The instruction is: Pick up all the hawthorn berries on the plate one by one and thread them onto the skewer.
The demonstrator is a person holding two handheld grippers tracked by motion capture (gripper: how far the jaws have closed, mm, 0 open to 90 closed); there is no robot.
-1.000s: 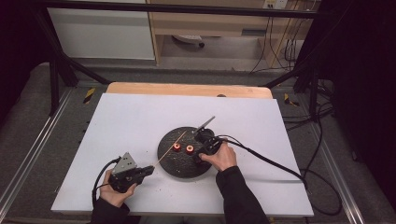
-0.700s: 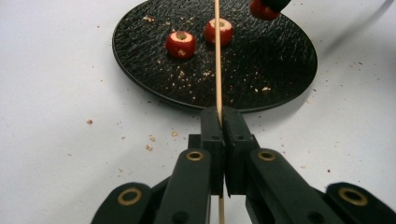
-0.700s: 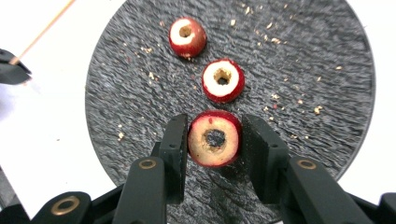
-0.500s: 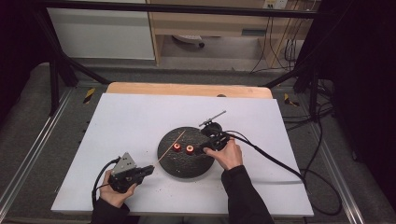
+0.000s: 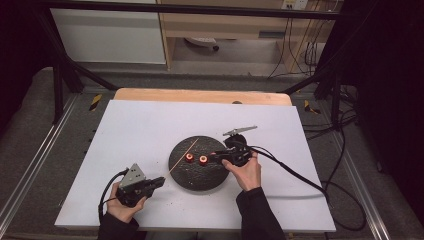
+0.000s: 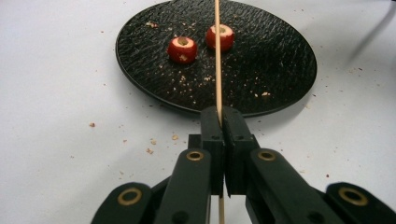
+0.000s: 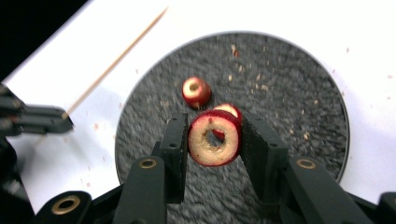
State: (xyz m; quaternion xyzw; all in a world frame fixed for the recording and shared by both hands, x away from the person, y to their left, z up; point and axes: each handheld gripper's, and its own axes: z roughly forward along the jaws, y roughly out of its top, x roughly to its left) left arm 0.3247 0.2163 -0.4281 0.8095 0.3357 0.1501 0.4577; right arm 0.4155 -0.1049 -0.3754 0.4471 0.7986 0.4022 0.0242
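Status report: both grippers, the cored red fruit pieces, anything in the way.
Left gripper shut on thin wooden skewer. Right gripper shut on cored red fruit ring, above round black plate. Two red pieces on plate. Path clear.

A plate point(image 5: 196, 172) sits mid-desk point(image 5: 150, 125) with two fruit pieces point(image 5: 190, 158) on it. A skewer point(image 5: 183, 156) slants over its left edge. The ring slice point(image 7: 215, 138) hangs above the plate.

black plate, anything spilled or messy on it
Yes: pale crumbs are scattered over the black plate and onto the white table beside it, near the two red fruit pieces. Nothing else looks odd.
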